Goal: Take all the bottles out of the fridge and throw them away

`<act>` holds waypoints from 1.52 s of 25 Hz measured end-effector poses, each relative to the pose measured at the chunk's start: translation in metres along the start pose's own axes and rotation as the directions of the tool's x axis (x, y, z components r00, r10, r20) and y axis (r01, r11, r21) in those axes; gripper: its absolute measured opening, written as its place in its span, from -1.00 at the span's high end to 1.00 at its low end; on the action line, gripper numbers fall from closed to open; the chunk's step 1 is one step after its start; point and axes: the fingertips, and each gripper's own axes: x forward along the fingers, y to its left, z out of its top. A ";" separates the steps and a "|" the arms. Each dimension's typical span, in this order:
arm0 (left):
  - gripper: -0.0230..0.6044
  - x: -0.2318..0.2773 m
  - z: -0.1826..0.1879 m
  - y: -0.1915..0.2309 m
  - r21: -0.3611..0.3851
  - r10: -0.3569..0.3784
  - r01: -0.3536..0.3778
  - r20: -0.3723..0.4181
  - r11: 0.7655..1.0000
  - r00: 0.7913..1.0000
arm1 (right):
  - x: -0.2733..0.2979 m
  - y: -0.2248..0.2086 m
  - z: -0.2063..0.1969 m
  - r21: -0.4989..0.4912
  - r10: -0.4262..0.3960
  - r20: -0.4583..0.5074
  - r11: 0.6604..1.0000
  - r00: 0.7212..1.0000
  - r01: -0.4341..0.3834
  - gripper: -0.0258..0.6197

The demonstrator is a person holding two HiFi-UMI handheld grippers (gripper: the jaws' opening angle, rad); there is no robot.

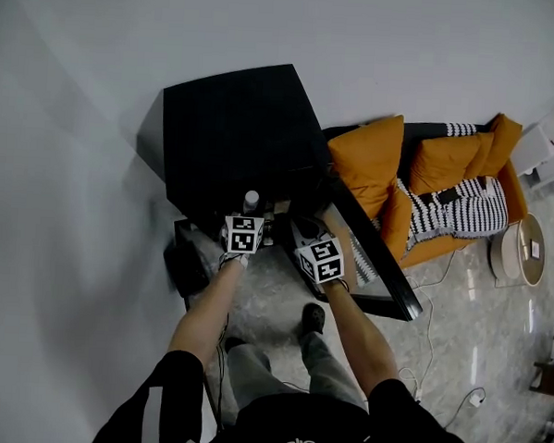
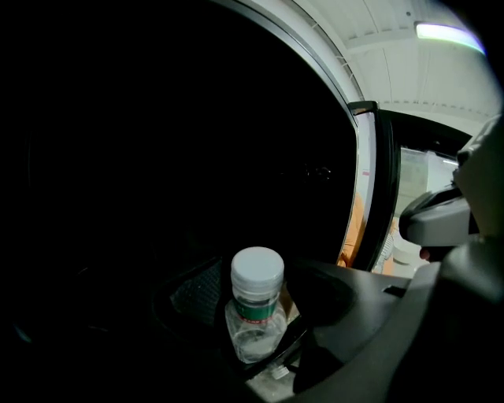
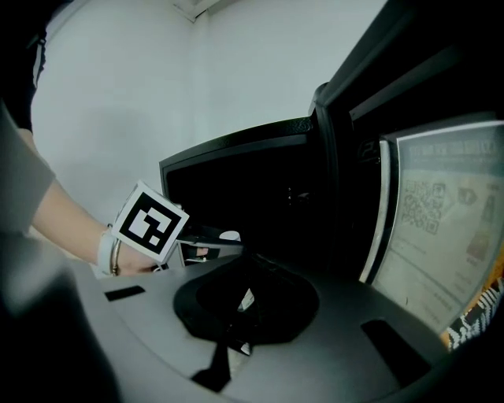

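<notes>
Head view, person [image 1: 285, 429]: nearest the camera, in a black top with white sleeve stripes, both bare forearms reaching towards the fridge.
Head view, left tongs [image 1: 248, 216]: at the mouth of the boxy black fridge [image 1: 235, 130], right at a small clear plastic bottle with a white cap [image 1: 251, 201].
Head view, right tongs [image 1: 304, 236]: just beside the left tongs, near the inner face of the open black fridge door [image 1: 377, 258].
Head view, surroundings: an orange cushioned sofa [image 1: 368, 161] with a black-and-white striped blanket [image 1: 463, 212] lies beyond the door, and a glossy grey floor [image 1: 282, 300] lies underfoot.
Left gripper view, tongs: the jaws stand wide apart. The bottle stands upright between them, with a green band under its cap. The pads are close on either side but not visibly pressing.
Left gripper view, background: the dark inside of the fridge, with the door's edge at the right.
Right gripper view, tongs: the jaws are closed together with nothing between them.
Right gripper view, beyond: the left tongs' black-and-white marker cube [image 3: 150, 222] on a banded wrist [image 3: 109, 252]. The bottle's white cap shows just past the cube. The door's glass pane carries a printed sheet at the right.
</notes>
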 end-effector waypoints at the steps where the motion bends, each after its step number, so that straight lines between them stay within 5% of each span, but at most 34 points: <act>1: 0.15 0.001 -0.001 0.000 0.002 0.002 -0.002 -0.002 1.000 1.000 | 0.000 -0.002 -0.001 0.002 -0.002 -0.001 1.000 1.000 0.002 0.90; 17: 0.28 -0.022 0.007 -0.008 0.020 0.017 -0.018 0.016 1.000 1.000 | -0.024 -0.005 -0.006 0.036 -0.005 0.004 0.999 1.000 0.005 0.90; 29: 0.28 -0.138 0.020 -0.029 0.013 0.056 -0.057 0.014 0.998 0.998 | -0.066 0.027 0.029 0.017 0.074 0.015 0.997 0.997 -0.074 0.90; 38: 0.28 -0.221 0.034 -0.018 -0.019 0.171 -0.170 0.056 0.985 0.984 | -0.069 0.073 0.054 -0.057 0.199 -0.007 0.978 0.980 -0.199 0.90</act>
